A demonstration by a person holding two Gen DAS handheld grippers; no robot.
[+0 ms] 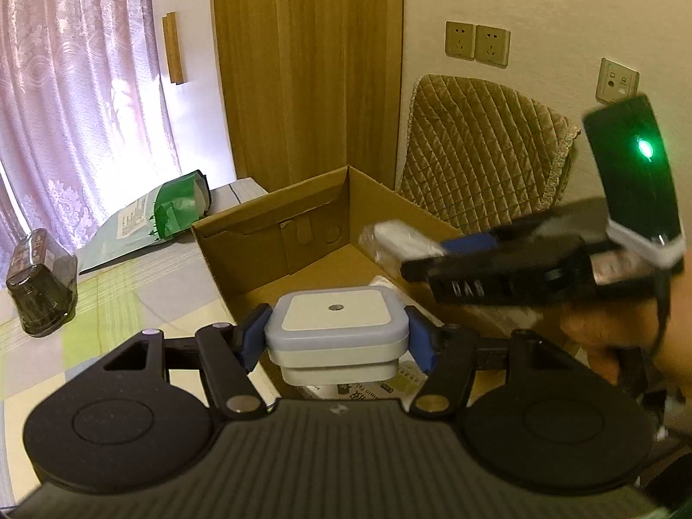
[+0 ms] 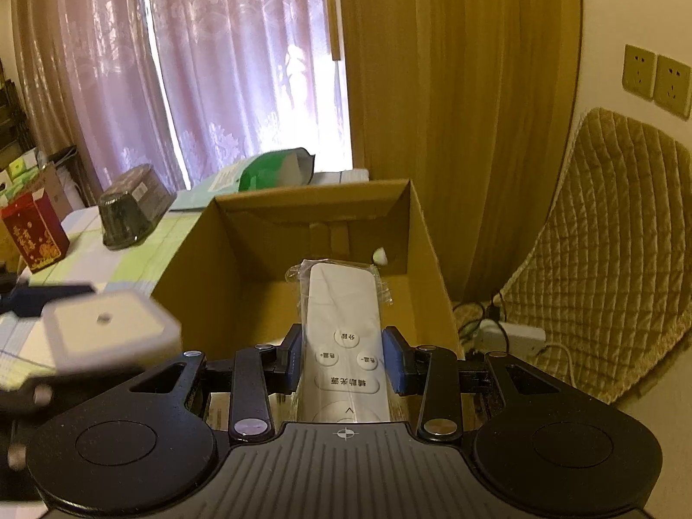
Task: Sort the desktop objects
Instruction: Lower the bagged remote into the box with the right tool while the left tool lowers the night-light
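pink curtains glowing behind open cardboard box [image 1: 242, 255], left gripper [image 1: 336, 339] clamping white square device [image 1: 337, 324] at 12 o'clock, right gripper [image 2: 342, 361] gripping plastic-wrapped white remote [image 2: 344, 324], sticking out toward 12 o'clock over the box

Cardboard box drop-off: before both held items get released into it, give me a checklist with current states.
1. Left tool shut on the square white device: ok, blue pads press both of its sides.
2. Right tool shut on the plastic-wrapped white remote: ok.
3. Cardboard box open on top: ok.
4. Room left on the box floor: ok; bare cardboard shows beyond the printed white packet lying inside.
5. Remote over the box opening: ok, judging from the right wrist view.
6. Square device fully past the near box wall: cannot tell; it seems to hang right at the edge.
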